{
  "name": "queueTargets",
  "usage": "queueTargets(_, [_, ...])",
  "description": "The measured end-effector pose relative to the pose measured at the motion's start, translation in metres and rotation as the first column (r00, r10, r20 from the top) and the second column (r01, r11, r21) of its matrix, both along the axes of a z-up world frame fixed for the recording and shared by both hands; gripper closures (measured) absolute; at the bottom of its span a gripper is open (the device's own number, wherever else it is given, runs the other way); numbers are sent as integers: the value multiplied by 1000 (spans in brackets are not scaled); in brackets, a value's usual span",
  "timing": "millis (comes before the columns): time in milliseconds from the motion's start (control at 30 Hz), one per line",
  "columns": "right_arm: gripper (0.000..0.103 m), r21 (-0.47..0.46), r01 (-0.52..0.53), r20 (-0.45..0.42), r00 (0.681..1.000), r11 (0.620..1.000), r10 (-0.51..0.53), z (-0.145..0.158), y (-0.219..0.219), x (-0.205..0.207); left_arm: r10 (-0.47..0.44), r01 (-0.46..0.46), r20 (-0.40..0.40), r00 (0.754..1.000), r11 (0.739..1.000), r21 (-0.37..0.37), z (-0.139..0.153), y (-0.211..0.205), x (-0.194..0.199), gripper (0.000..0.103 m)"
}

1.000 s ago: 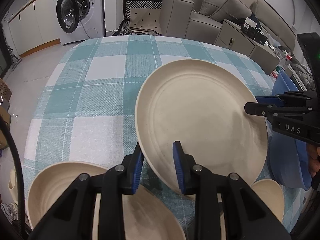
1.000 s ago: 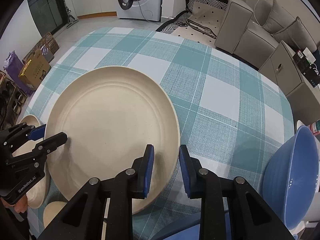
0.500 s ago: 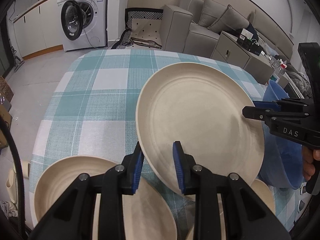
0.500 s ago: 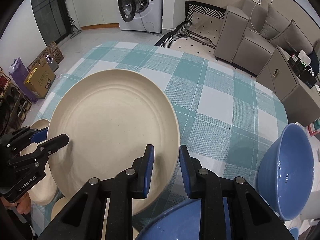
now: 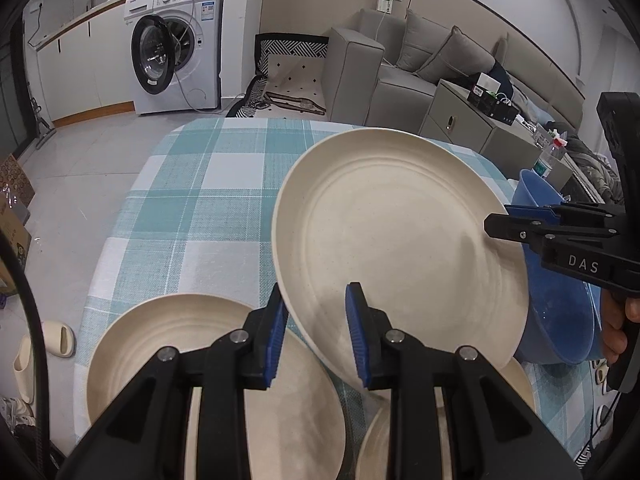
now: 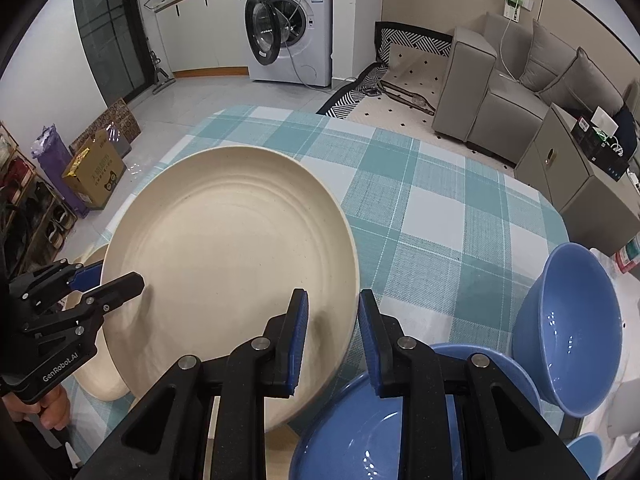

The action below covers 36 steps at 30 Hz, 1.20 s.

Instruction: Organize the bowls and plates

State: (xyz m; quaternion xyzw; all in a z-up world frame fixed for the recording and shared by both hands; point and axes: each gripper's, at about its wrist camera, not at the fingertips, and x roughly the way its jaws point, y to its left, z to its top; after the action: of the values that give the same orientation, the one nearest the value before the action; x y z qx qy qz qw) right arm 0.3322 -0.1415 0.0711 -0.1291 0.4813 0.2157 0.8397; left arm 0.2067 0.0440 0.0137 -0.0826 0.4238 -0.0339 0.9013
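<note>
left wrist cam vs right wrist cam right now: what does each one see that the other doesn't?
Left wrist only: two more cream plates on the table under the left gripper, and a slipper on the floor.
Right wrist only: a second blue bowl below the right gripper, plus a cardboard box.
Both: the lifted cream plate gripped at opposite rims, the checked tablecloth, the washing machine.

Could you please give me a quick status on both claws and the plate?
Left claw and right claw both shut on large cream plate, opposite rims, plate clear of table. Cream plates below; blue bowls close right.
</note>
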Motion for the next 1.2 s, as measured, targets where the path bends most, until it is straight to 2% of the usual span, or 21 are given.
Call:
queueTargets(267, [77, 35, -16, 31, 999, 999, 15, 12, -5, -27, 10, -9, 35, 999, 1000, -14, 13, 2, -21, 76])
queueTargets(633, [77, 93, -1, 60, 998, 996, -4, 21, -20, -63, 0, -1, 83, 997, 1000, 8, 22, -5, -51, 76])
queueTargets(1200, [77, 183, 12, 107, 994, 983, -32, 32, -47, -114, -25, 24, 106, 994, 1000, 8, 22, -14, -87, 76])
